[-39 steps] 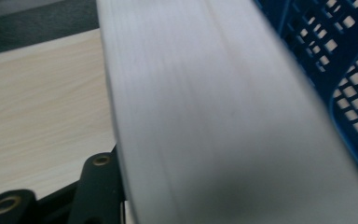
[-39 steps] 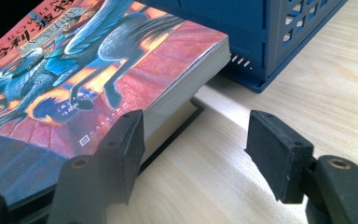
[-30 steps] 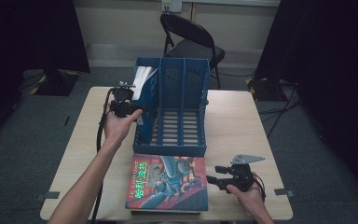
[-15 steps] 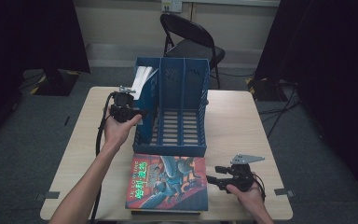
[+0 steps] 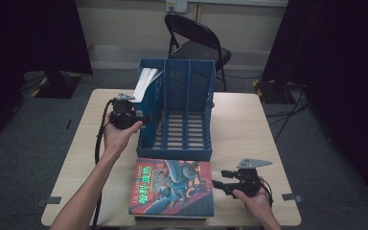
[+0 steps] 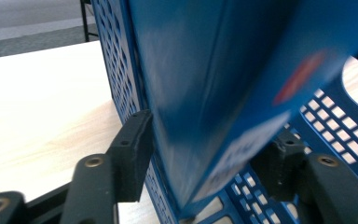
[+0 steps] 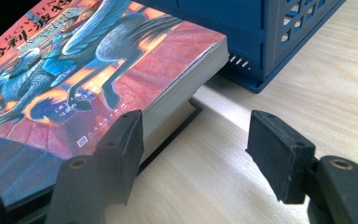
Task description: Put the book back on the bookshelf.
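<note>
left hand (image 5: pixel 117 136) stretched forward, left gripper (image 5: pixel 141 120) at left wall of blue file rack (image 5: pixel 187 120) on desk (image 5: pixel 249 129). left gripper view: blue book (image 6: pixel 223 84) leaning between fingers (image 6: pixel 133 158), fingers just opened more, gaps both sides, not pressing. right hand (image 5: pixel 251 199) low near desk edge, right gripper (image 5: pixel 218 184) just beside red book (image 5: pixel 172 187) lying flat before rack. right gripper view: fingers (image 7: pixel 121 149) open wide, left one at book corner, thin dark book (image 7: pixel 177 123) under red one.

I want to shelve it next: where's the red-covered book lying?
High view: the red-covered book lies flat at the table's near edge, before the blue file rack, left of the right gripper.
</note>
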